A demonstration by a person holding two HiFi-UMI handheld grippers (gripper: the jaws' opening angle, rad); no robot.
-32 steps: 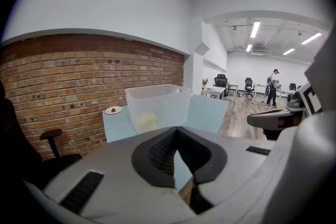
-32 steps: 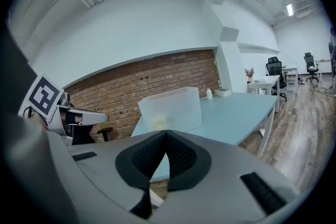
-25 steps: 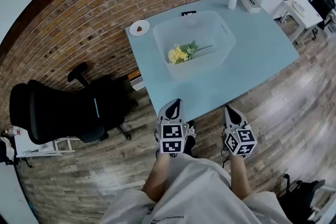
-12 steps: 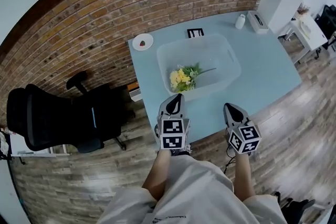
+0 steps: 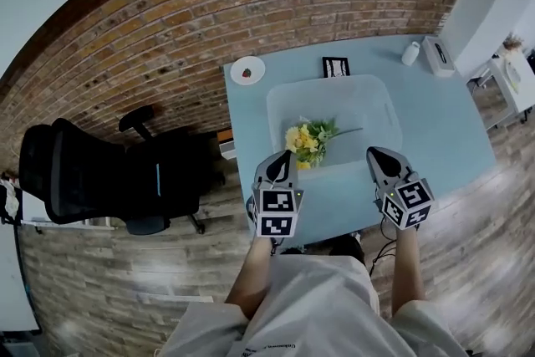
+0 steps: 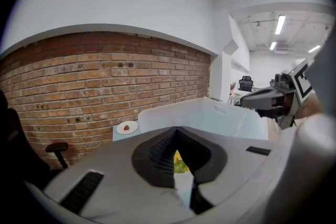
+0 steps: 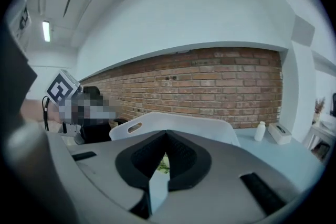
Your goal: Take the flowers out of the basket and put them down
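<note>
A bunch of yellow flowers [image 5: 306,138] with green leaves lies in the near left part of a translucent white basket [image 5: 386,100] on the light blue table [image 5: 447,138]. My left gripper [image 5: 283,156] hovers at the basket's near left corner, just short of the flowers, jaws shut and empty. My right gripper [image 5: 375,152] hangs at the basket's near right rim, also shut and empty. In the left gripper view, the flowers [image 6: 181,164] show through the slit under the left gripper's [image 6: 176,132] tips. In the right gripper view, the basket [image 7: 157,120] stands just ahead of the right gripper [image 7: 166,134].
A small white plate with a strawberry [image 5: 247,70] sits at the table's far left corner. A marker card [image 5: 335,66] stands behind the basket; a white bottle [image 5: 410,53] and a tissue box [image 5: 437,55] sit far right. A black office chair [image 5: 92,180] stands left, before a brick wall.
Both grippers have moved forward from over the floor to the table's near edge, up to the basket. The right gripper has rolled a little.
</note>
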